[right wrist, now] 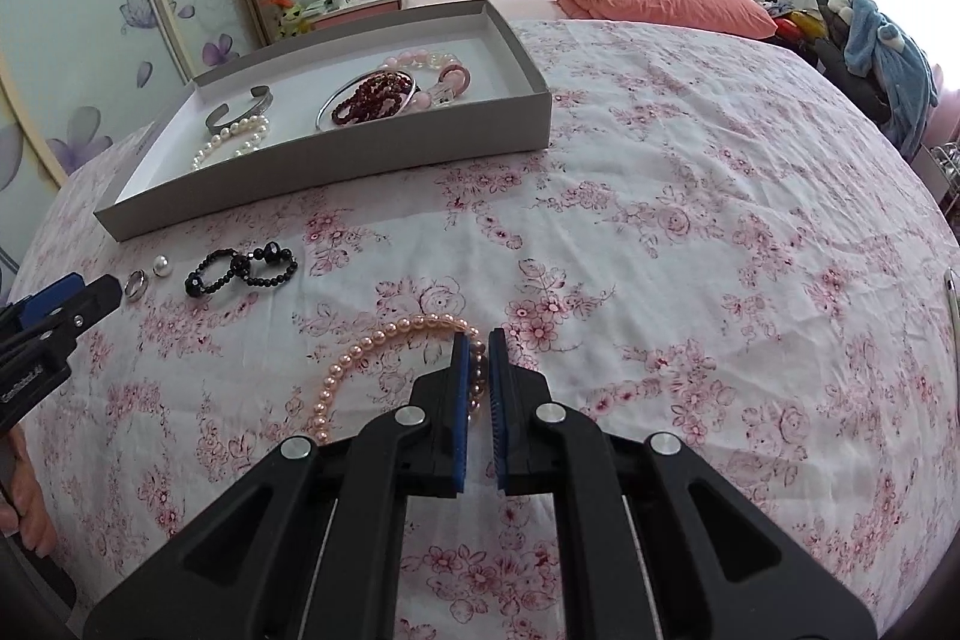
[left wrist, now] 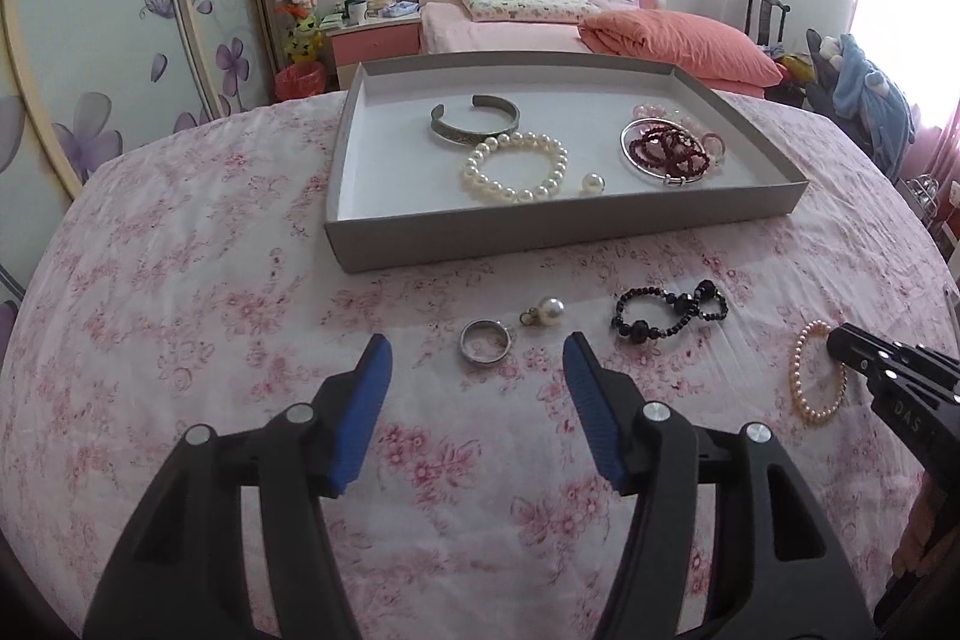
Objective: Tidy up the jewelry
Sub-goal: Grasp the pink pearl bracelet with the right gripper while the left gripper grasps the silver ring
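On the table with the pink flowered cloth (right wrist: 660, 232) stands a shallow grey tray (left wrist: 540, 235), and some jewelry lies already inside it: a silver cuff bracelet (left wrist: 474, 119), a white pearl bracelet (left wrist: 515, 167) just in front of the cuff, one loose pearl (left wrist: 593, 184) beside it, and on the right side a thin silver bangle (left wrist: 660, 175) with dark red beads (left wrist: 672, 148) lying on top of it. Behind these is a bracelet of pale pink beads (right wrist: 420, 61) (it shows better from the right camera).

Other pieces lie on the cloth in front of the tray. A silver ring (left wrist: 485, 343) is nearest to the left gripper (left wrist: 477, 358), whose blue fingers (left wrist: 366, 400) stand wide apart and hold nothing; the ring lies just ahead of the gap between them. Near the ring is a pearl pendant (left wrist: 549, 311) with a small gold loop, and to the right of it a black bead bracelet (left wrist: 669, 313) twisted like a figure eight.

Further right lies a pinkish pearl bracelet (right wrist: 372, 358). The right gripper (right wrist: 479, 340) is closed on its far side: some beads show in the narrow gap between the two blue pads (right wrist: 461, 400), and the rest of the loop lies on the cloth to the left of the fingers.

Beyond the table is a bed (left wrist: 510, 34) with an orange quilt (left wrist: 678, 40).
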Demonstrator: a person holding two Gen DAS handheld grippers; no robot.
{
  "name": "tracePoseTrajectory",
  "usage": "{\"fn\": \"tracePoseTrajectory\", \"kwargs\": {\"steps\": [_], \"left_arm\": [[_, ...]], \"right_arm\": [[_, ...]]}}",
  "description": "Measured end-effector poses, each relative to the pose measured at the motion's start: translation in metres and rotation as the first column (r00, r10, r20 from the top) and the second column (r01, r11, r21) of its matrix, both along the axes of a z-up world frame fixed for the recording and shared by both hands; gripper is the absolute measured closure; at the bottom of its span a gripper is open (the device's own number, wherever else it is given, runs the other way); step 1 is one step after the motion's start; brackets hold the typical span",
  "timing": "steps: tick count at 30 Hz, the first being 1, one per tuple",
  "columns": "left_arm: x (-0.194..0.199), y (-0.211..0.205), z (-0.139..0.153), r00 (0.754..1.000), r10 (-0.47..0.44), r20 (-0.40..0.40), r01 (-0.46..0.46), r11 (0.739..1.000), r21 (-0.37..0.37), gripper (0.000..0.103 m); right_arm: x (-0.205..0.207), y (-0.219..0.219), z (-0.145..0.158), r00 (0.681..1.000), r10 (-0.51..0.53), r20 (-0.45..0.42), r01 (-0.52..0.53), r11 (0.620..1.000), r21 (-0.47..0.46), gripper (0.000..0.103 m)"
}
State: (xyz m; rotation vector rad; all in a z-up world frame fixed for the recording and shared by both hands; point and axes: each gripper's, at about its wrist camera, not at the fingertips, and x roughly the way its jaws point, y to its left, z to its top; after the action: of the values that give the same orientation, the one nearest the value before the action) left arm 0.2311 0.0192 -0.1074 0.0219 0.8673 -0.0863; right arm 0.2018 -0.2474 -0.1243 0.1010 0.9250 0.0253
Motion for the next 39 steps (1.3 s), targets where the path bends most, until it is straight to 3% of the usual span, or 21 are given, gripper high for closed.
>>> {"fn": "tracePoseTrajectory", "kwargs": {"steps": [4,10,16,19,39], "left_arm": [[0.007,-0.005,-0.006,1.000,0.004,-0.016,-0.004,1.000,0.015,0.047],[0.016,-0.009,-0.016,0.998,0.023,-0.059,-0.021,0.999,0.043,0.063],[0.019,-0.010,-0.018,0.998,0.026,-0.054,-0.024,0.999,0.037,0.068],[0.017,-0.012,-0.018,0.999,0.005,-0.051,-0.003,0.999,0.038,0.081],[-0.027,0.036,0.005,0.992,0.127,0.019,-0.125,0.991,-0.055,0.081]], "right_arm": [[0.001,0.000,0.000,1.000,0.003,-0.002,-0.003,1.000,0.008,0.096],[0.002,-0.001,0.000,1.000,0.004,-0.006,-0.004,1.000,0.014,0.096],[0.003,-0.001,0.000,1.000,0.005,-0.007,-0.005,1.000,0.013,0.096],[0.003,-0.001,0.000,1.000,0.005,-0.008,-0.005,1.000,0.015,0.096],[-0.004,0.007,0.014,0.997,0.050,0.057,-0.053,0.997,0.057,0.096]]}}
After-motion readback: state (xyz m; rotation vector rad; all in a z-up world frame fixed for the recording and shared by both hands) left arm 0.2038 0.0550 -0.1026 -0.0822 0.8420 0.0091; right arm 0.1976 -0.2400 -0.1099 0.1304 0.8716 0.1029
